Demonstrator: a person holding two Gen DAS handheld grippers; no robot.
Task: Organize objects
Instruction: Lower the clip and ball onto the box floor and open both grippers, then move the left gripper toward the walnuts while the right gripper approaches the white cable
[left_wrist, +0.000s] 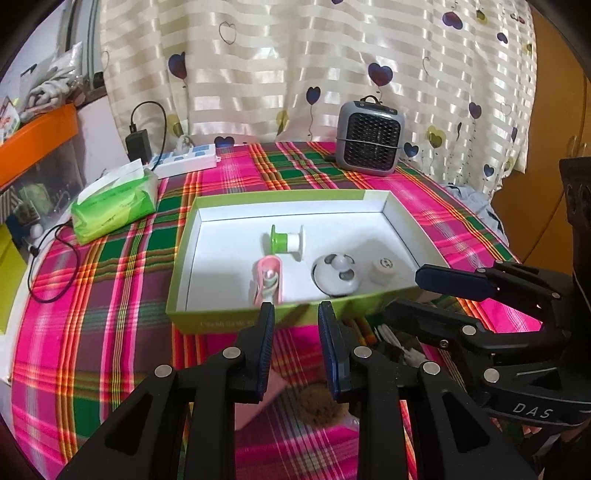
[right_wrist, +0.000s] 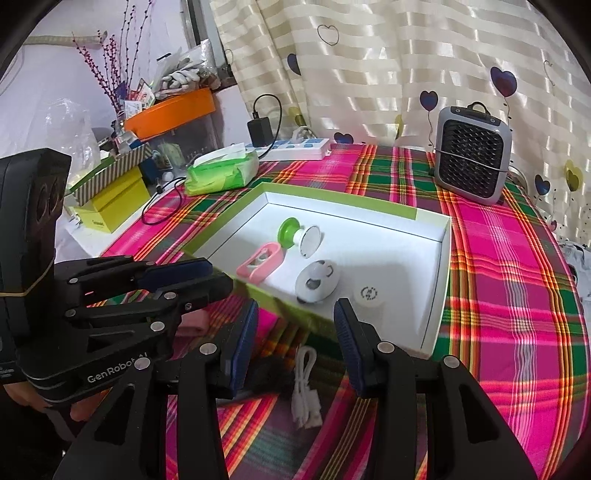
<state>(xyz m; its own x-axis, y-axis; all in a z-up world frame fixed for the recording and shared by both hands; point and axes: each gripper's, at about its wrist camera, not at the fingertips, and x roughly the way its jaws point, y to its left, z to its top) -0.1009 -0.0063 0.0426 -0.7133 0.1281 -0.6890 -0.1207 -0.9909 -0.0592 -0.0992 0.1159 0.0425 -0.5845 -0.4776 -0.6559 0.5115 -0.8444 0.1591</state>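
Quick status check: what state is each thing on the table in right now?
left gripper: open, empty
right gripper: open, empty
box: lidless, holding four items
green spool: on its side in box
white cable: bundled, outside box
tissue pack: open, tissue sticking out

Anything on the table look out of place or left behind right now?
Yes: a white cable lies on the tablecloth just outside the near wall of the box, while the other small items sit inside. Nothing looks spilled or broken.
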